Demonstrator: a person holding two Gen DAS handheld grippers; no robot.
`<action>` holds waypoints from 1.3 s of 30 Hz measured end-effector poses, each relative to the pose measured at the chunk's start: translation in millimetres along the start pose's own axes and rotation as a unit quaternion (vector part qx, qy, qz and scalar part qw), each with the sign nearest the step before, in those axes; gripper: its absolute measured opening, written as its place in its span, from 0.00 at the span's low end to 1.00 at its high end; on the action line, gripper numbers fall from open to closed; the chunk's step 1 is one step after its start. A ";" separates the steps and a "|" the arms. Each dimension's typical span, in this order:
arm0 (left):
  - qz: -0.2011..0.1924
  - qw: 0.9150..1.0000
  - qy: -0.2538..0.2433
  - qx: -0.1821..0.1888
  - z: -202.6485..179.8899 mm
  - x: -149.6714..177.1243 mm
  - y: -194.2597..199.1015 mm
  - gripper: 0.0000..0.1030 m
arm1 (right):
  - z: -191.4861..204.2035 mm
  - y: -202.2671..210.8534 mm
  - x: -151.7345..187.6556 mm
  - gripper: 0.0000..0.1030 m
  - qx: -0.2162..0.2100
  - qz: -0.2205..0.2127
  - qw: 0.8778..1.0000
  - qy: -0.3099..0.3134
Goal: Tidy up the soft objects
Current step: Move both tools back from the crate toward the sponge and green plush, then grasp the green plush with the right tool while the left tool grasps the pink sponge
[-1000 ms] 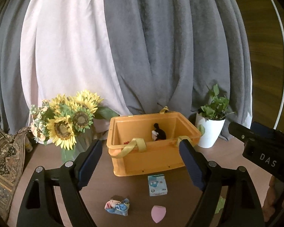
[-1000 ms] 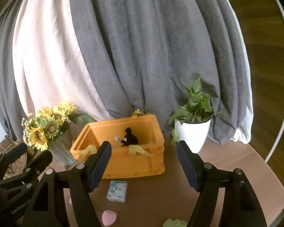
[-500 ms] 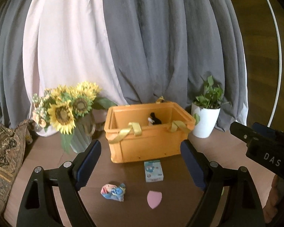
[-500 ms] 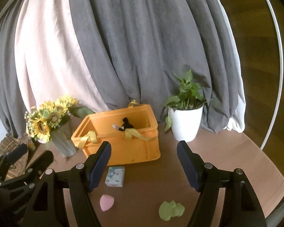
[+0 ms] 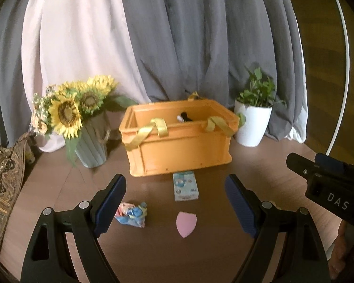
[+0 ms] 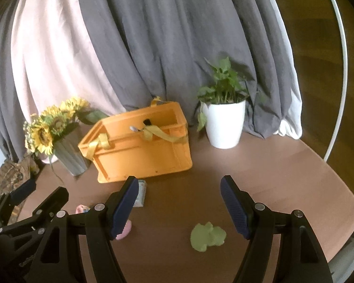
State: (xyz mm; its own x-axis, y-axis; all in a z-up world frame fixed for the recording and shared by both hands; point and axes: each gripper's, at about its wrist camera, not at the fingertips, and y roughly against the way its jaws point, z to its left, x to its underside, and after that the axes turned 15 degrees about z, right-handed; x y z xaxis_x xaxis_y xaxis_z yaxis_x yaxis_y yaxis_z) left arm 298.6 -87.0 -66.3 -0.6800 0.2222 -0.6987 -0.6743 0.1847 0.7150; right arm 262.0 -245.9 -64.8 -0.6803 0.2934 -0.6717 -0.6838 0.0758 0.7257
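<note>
An orange crate (image 5: 179, 151) (image 6: 141, 155) with yellow straps stands on the brown table; a small black and white soft toy (image 5: 184, 117) lies inside. In front of it lie a light blue tissue pack (image 5: 185, 186), a crumpled blue and pink cloth (image 5: 131, 215) and a pink sponge (image 5: 186, 221). A green leaf-shaped soft piece (image 6: 207, 235) lies nearer my right gripper. My left gripper (image 5: 175, 205) hangs open above the pink sponge and cloth. My right gripper (image 6: 179, 208) is open too, above the table left of the green piece. Neither holds anything.
A grey vase of sunflowers (image 5: 82, 122) stands left of the crate. A white pot with a green plant (image 5: 253, 122) stands to its right. Grey and pink curtains hang behind. A patterned cushion (image 5: 2, 184) sits at the left table edge.
Both grippers have sunk toward the table and tipped downward. The crate and loose items now sit higher in both views, and the green piece has come fully into the right view.
</note>
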 end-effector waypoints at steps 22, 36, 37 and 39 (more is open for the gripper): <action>0.094 0.995 -0.012 0.011 -12.2 34.9 -82.0 0.83 | -25.5 -66.5 43.3 0.71 0.036 0.077 0.996 -0.033; 0.118 0.993 -0.018 0.015 -21.2 39.0 -116.7 0.83 | -41.9 -109.1 59.5 0.71 0.036 0.133 0.989 -0.059; 0.120 0.993 -0.018 0.014 -21.7 39.1 -119.1 0.83 | -41.9 -111.7 60.3 0.71 0.035 0.136 0.988 -0.058; 0.123 0.992 -0.018 0.015 -22.2 38.7 -123.8 0.83 | -40.6 -113.6 62.2 0.71 0.038 0.140 0.988 -0.055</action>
State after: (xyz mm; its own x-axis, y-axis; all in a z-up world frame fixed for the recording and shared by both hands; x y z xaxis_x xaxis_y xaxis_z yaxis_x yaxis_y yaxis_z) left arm 349.4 -122.5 -182.5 -0.8125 0.2973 -0.5014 -0.4793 0.1488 0.8649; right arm 286.7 -275.0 -195.0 -0.8043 0.4139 -0.4263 -0.4490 0.0465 0.8923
